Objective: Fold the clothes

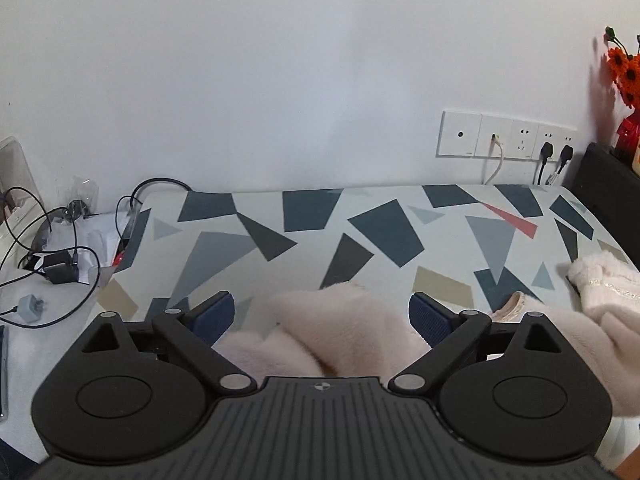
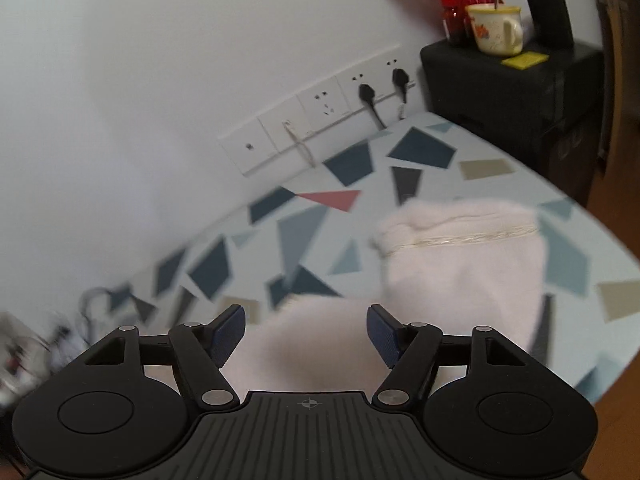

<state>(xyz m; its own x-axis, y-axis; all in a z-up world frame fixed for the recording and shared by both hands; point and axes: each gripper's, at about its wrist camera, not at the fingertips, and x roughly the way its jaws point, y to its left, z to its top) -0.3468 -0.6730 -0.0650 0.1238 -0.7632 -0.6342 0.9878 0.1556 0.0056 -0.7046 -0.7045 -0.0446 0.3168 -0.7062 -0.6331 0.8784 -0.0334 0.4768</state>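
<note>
Table (image 1: pixel 304 216) – geometric-print cover, frame centre; sockets (image 1: pixel 506 136) upper right on white wall. Left gripper (image 1: pixel 322 316), right gripper (image 2: pixel 306 332) – jaws wide, empty, over pink garment (image 1: pixel 340 320). No legible text.

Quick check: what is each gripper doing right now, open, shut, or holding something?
Left gripper: open, empty, above the pink fuzzy garment.
Right gripper: open, empty.

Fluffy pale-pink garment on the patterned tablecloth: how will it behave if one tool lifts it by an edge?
The fluffy pale-pink garment is probably floppy: it already lies in soft, bunched folds, so it would likely drape and sag. Its plush pile looks light yet grippy, so slipping seems unlikely. Pushed, it would likely wrinkle rather than slide across the geometric-patterned tablecloth.
</note>
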